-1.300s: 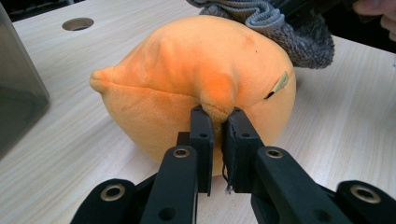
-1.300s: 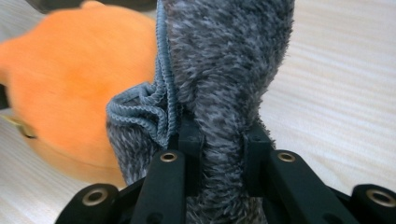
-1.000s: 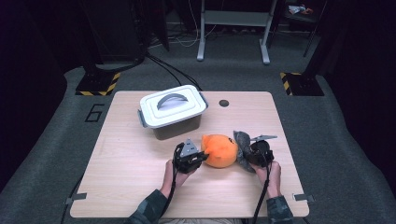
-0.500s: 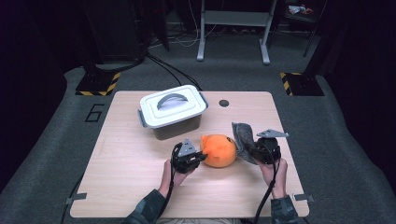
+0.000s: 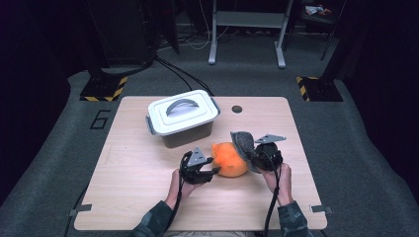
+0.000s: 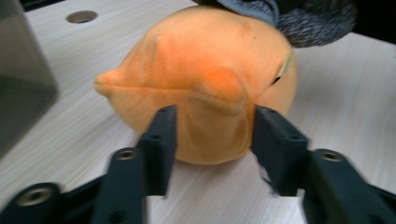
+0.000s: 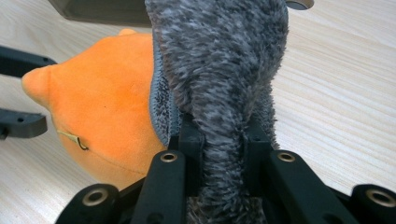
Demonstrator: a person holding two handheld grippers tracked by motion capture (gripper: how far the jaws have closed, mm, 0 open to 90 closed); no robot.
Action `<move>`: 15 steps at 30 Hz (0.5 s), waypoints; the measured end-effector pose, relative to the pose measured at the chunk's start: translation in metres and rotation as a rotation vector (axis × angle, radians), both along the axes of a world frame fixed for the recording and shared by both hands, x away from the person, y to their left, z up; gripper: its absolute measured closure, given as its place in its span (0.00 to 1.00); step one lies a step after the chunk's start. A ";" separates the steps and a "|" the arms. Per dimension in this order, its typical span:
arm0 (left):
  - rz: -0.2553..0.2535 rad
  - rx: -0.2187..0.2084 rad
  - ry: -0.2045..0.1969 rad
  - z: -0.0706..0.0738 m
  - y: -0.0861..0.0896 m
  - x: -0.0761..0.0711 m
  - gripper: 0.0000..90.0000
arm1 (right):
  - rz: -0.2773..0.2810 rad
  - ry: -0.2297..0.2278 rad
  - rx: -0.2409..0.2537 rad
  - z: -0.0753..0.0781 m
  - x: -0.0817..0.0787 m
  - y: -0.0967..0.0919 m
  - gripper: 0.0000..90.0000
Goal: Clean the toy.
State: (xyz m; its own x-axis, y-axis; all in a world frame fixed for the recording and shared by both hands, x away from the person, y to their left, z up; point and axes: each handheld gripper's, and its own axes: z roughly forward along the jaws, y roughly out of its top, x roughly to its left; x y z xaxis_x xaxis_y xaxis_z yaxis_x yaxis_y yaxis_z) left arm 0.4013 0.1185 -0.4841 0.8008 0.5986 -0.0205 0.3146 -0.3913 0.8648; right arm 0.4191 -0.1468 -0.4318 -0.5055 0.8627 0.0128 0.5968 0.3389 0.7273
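Left claw [image 6: 210, 130] newly open, cloth [image 5: 243, 142] higher

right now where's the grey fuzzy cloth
In the high view the grey fuzzy cloth is right of centre on the table, pinched in the right gripper and draped against the orange plush toy, just right of the lidded box.

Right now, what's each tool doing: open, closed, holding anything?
Left tool: jaws have just been opening; open astride the orange plush toy, not gripping.
Right tool: closed on the grey fuzzy cloth.
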 end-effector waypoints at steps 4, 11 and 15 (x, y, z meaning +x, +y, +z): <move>0.005 0.012 -0.004 -0.005 -0.002 0.001 0.44 | -0.002 0.004 -0.002 0.000 0.003 0.000 0.84; -0.004 0.060 -0.031 -0.014 -0.016 0.003 0.50 | -0.005 0.014 0.013 -0.002 0.005 -0.002 0.84; -0.010 0.066 -0.032 -0.014 -0.020 0.005 0.75 | 0.000 0.003 0.015 -0.003 0.007 -0.004 0.83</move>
State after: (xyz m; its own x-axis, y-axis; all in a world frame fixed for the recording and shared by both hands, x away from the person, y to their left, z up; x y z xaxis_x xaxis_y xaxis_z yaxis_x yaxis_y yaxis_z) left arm 0.4061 0.0985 -0.4978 0.8066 0.5894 0.0447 0.2828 -0.4511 0.8465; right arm 0.4257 -0.1512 -0.4345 -0.5051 0.8626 0.0272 0.5993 0.3280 0.7302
